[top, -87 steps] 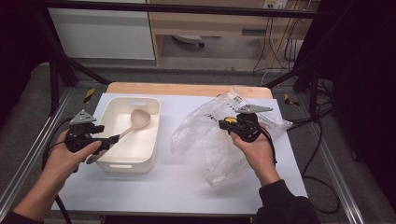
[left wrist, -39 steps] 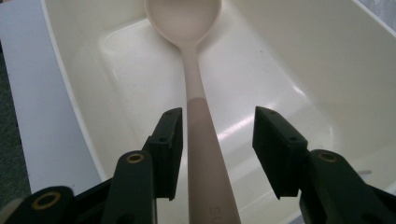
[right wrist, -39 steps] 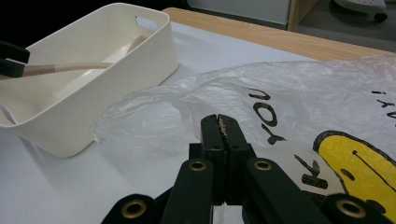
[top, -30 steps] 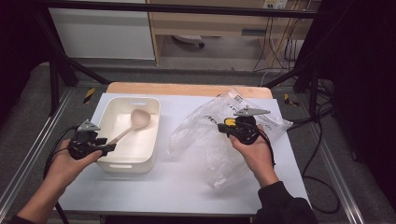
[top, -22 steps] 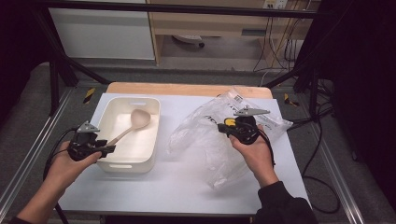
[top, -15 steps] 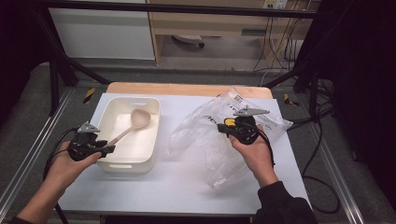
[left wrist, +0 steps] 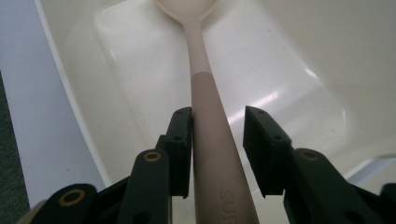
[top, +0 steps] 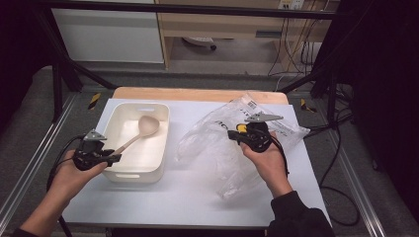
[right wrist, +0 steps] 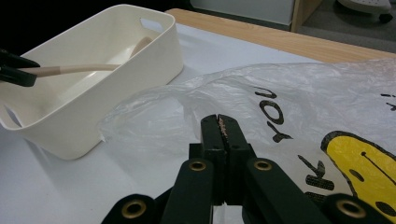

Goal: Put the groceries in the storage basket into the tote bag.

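Since the earliest frame, the left tool (top: pixel 114 158) has drawn back to the near-left corner of the white bin (top: pixel 111 129), and its jaws have just been closing around the handle of the spoon (top: pixel 143 129); the right tool (top: pixel 236 134) sits where it was on the plastic bag (top: pixel 217 148).

From the high view, the spoon lies slanted in the bin, bowl toward the far end, handle sticking out over the near-left rim into the left tool. The bag sprawls to the right of the bin on the white table (top: pixel 173 197), well clear of the spoon. A hasty lift could knock the spoon's handle against the bin's rim and tip or drag the light bin.

In the left gripper view, the left tool (left wrist: pixel 218 135) straddles the spoon (left wrist: pixel 205 116) with its jaws partly apart: one pad looks to touch the handle, the other stands off with a gap, so nothing is clamped yet. Lifting now, I judge, would let the smooth handle slide or roll out. The bin wall (left wrist: pixel 74 93) close by leaves little room to the side.

In the right gripper view, the right tool (right wrist: pixel 223 128) has its jaws pressed together, seemingly pinching a fold of the plastic bag (right wrist: pixel 289 93), though the thin film makes that hard to confirm. A pull could tear it or sweep it against the bin (right wrist: pixel 116 60).
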The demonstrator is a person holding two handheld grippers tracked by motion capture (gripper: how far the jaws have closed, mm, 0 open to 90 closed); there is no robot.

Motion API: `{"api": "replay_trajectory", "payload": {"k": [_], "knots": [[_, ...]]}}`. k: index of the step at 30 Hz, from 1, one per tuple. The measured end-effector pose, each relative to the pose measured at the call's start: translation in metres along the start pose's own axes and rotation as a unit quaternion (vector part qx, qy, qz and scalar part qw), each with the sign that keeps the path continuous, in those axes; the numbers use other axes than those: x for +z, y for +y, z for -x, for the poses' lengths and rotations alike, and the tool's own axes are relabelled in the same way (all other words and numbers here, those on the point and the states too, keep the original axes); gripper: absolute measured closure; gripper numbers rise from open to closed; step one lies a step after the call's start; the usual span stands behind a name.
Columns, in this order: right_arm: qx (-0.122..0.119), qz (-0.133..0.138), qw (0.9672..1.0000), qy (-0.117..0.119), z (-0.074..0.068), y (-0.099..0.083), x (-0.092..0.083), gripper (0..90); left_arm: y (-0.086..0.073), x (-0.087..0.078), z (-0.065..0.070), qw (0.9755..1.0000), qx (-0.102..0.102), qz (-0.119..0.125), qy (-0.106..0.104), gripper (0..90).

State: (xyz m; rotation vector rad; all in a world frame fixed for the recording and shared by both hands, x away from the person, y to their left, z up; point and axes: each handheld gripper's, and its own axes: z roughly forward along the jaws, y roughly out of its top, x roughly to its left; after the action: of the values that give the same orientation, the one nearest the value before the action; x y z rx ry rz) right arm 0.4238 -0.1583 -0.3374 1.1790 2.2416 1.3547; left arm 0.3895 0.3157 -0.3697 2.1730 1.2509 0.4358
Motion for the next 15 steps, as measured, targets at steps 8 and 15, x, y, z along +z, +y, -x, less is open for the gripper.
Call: {"api": "replay_trajectory", "payload": {"k": [8,15], "knots": [[0.006,0.003,1.0,-0.004,-0.003,0.006,0.003,90.0,0.0,0.003,0.0,1.0,0.002,-0.002,0.0,64.2],[0.007,0.006,0.9999,-0.013,-0.006,0.017,0.003,90.0,-0.001,0.004,-0.001,1.0,0.001,-0.001,0.001,65.3]]}}
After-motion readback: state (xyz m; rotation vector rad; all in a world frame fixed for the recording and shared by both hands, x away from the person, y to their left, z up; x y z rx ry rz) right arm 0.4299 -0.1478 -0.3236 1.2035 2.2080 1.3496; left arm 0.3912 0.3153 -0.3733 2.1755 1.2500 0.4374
